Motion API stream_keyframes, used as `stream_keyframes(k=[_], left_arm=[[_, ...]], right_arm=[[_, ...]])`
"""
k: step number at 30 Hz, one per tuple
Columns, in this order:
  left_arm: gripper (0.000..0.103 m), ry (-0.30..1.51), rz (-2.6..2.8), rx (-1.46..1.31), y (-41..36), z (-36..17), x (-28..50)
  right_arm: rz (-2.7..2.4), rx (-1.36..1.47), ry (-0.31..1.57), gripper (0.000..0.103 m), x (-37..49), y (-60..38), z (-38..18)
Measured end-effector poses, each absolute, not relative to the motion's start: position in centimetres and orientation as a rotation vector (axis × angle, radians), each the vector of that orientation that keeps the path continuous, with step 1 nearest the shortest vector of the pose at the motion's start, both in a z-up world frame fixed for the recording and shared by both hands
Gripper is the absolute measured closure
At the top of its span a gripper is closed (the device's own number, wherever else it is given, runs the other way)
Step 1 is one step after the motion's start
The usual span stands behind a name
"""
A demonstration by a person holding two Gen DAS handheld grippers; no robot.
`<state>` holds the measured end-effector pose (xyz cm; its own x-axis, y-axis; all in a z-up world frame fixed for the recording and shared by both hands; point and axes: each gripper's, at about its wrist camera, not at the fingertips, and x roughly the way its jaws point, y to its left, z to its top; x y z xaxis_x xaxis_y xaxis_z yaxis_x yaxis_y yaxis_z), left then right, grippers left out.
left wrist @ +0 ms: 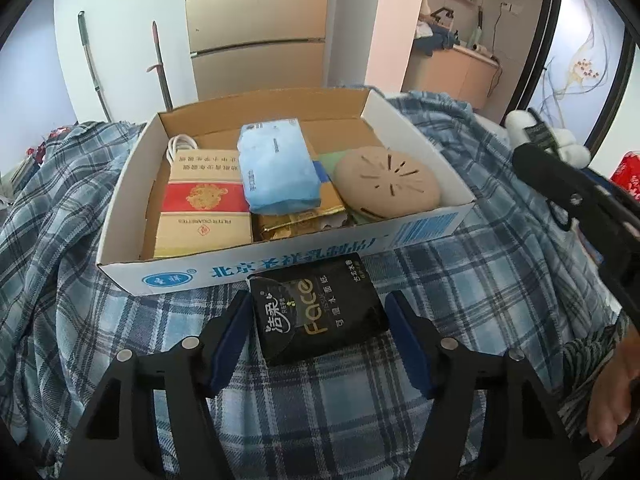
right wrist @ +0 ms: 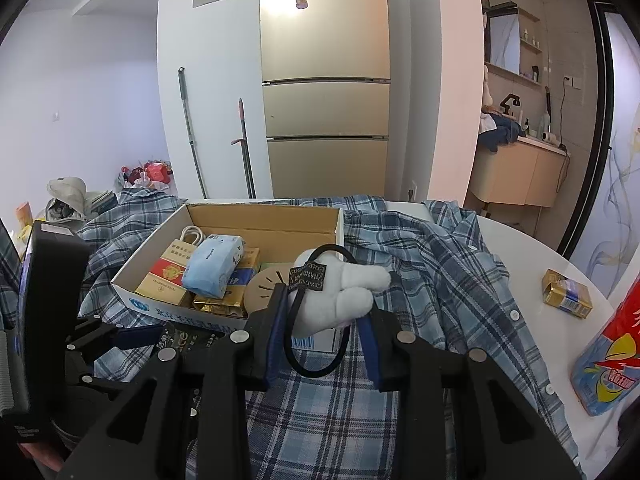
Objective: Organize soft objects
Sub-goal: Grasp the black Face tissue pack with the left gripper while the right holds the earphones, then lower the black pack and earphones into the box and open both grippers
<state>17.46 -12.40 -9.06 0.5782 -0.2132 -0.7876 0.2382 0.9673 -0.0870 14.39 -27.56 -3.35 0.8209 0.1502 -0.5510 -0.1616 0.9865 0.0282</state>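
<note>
The left gripper (left wrist: 320,320) sits half open around the black tissue pack (left wrist: 320,314) (not squeezing yet), ready to lift it into the box (left wrist: 280,268); the right gripper (right wrist: 326,332) pinches the white plush toy (right wrist: 340,296) tight.

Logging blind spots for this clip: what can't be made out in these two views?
- Cardboard box floor, left wrist view: covered by the blue pack and cigarette carton.
- Black tissue pack, right wrist view: mostly hidden behind the right claw.
- White plush toy, left wrist view: partly hidden by the right claw's body.
- Red-and-blue bottle, right wrist view: cut off by the right edge.
</note>
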Motion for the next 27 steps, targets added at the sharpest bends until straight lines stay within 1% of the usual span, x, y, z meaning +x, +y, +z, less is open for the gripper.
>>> stream_keyframes(k=[4, 14, 21, 27], left_arm=[[0.033, 0.835, -0.302, 0.035, -12.6, -7.9, 16.2], [0.034, 0.56, -0.256, 0.014, -11.7, -4.1, 13.3], [0.034, 0.497, -0.237, 0.029, -10.8, -2.1, 12.8], [0.034, 0.434, -0.228, 0.07, -9.7, 1.4, 13.1]], right_arm=[[0.165, -0.018, 0.577, 0.071, 14.3, -27.6, -3.2], [0.191, -0.003, 0.526, 0.071, 13.5, -27.8, -2.5], [0.216, -0.01, 0.501, 0.071, 13.0, -27.4, -2.0], [0.236, -0.01, 0.488, 0.071, 13.2, -26.9, -0.2]])
